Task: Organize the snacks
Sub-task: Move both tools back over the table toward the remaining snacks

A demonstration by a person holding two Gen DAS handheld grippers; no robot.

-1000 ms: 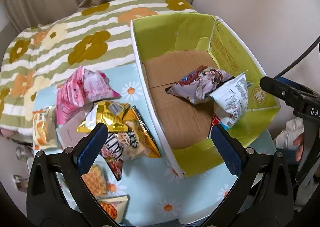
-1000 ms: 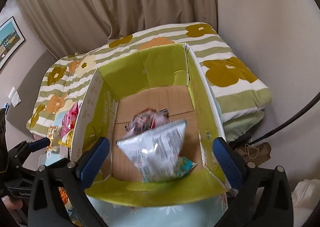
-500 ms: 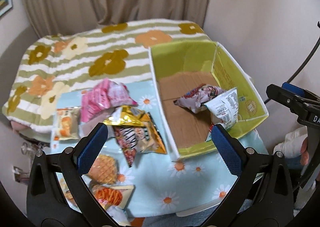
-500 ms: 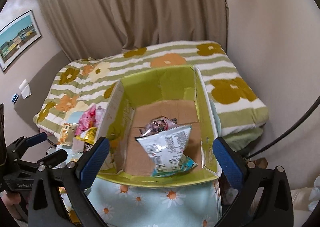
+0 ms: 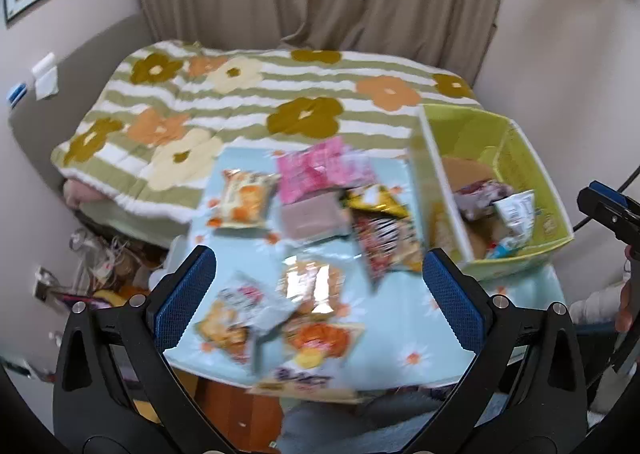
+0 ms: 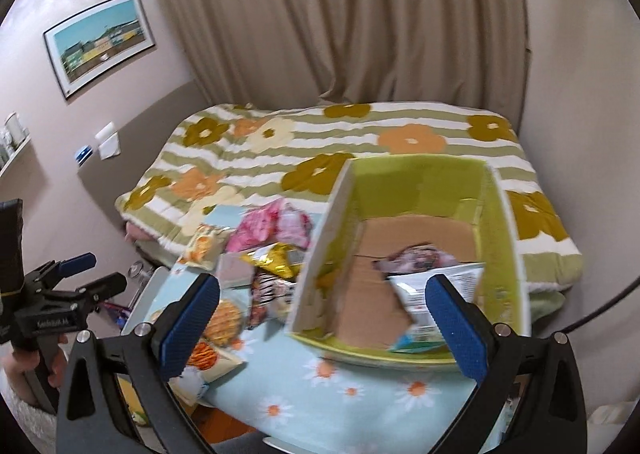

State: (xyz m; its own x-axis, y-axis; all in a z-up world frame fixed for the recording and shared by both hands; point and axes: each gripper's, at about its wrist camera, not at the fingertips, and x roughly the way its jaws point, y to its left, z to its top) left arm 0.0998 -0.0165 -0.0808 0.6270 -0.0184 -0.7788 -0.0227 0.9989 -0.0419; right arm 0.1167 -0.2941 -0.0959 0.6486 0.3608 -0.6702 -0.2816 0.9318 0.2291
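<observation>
While I hold both tools above the table (image 5: 384, 318), my left gripper (image 5: 318, 290) has its blue pads spread wide with nothing between them, and my right gripper (image 6: 320, 318) is equally wide and empty. Loose snack packets lie on the daisy-print cloth: a pink packet (image 5: 320, 169), an orange-and-cream packet (image 5: 244, 199), a gold-and-red packet (image 5: 382, 230) beside the green cardboard box (image 6: 500, 238), and several blurred packets (image 5: 280, 314) near the front edge. Inside the box rest a white packet (image 6: 424, 290) and a purplish packet (image 6: 416, 258), touching. Behind the table lies a flowered striped bedspread (image 6: 280, 149).
</observation>
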